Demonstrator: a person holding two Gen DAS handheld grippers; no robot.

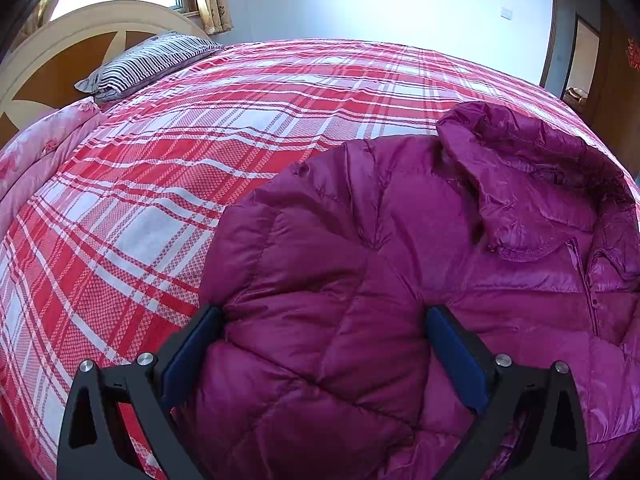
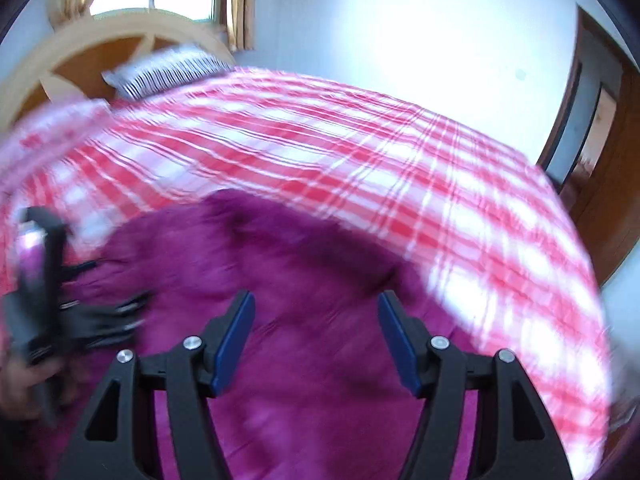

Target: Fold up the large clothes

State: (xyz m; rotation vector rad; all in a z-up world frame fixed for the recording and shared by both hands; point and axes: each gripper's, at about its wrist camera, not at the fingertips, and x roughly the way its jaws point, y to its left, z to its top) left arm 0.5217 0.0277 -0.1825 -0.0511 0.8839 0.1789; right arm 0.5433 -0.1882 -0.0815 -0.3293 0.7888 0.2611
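Now jacket [image 1: 360, 280] lies between left tool's [image 1: 324, 316] open jaws.

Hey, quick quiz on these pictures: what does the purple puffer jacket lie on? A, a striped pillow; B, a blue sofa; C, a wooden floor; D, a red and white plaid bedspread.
D: the purple puffer jacket is spread on the red and white plaid bedspread, while the striped pillow sits apart, up by the headboard.
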